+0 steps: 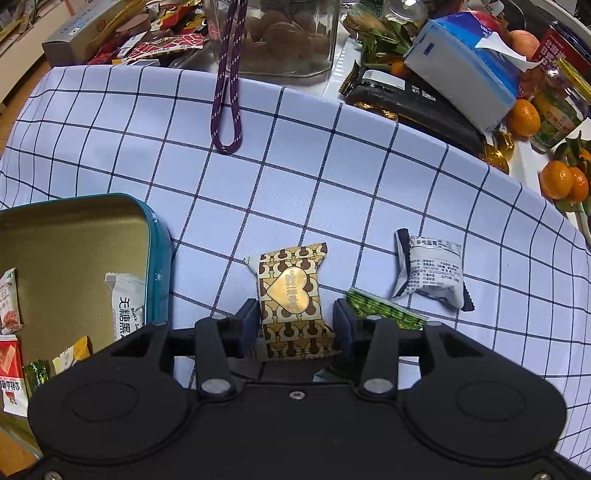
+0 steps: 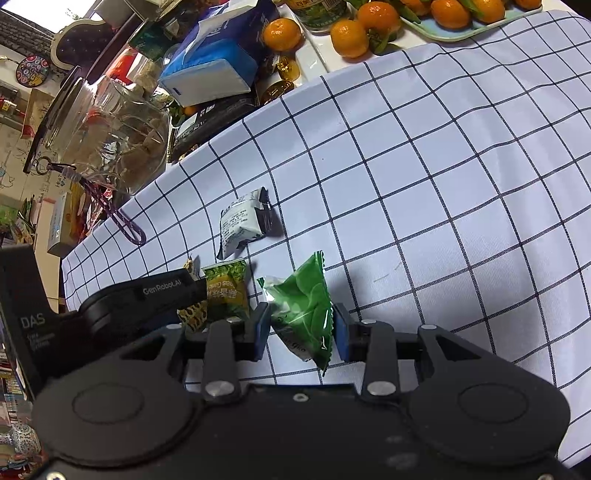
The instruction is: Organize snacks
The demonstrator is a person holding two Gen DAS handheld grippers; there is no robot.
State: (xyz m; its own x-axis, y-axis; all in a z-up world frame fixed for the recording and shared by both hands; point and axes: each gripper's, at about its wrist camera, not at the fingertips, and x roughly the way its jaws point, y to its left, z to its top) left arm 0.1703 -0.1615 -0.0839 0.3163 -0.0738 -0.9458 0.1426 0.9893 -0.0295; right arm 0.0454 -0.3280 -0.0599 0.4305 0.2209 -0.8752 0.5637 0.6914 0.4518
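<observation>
1. A gold-and-brown snack packet with a heart emblem (image 1: 291, 302) lies on the checked tablecloth (image 1: 332, 177), lengthwise between the fingers of the left gripper (image 1: 295, 326).
2. The left gripper's jaws stand wide; a sliver of cloth shows between the packet and the right-hand finger, while the left-hand finger sits very close to the wrapper's edge, so the pads do not appear to press on it.
3. A teal tin with a gold interior (image 1: 159, 251) stands open just to the left of that packet; several wrapped snacks already lie inside, among them a white packet with black characters (image 1: 125, 306) leaning at the tin's wall.
4. A small green-patterned packet (image 1: 384, 308) lies just beside the left gripper's right-hand finger, and a white packet with printed text (image 1: 432, 273) lies a little beyond it on the cloth.
5. The right gripper (image 2: 301, 326) is closed on a bright green packet (image 2: 303, 306), its blue pads against both sides of the wrapper, which stands tilted between them.
6. In the right wrist view the left gripper's black body (image 2: 147, 295) reaches in from the left, beside the green-patterned packet (image 2: 225, 288).
7. Beyond the cloth stand a glass jar (image 1: 284, 33), a blue tissue pack (image 1: 461, 74) and loose oranges (image 2: 351, 37); a purple cord (image 1: 229, 92) hangs over the cloth's far edge.
</observation>
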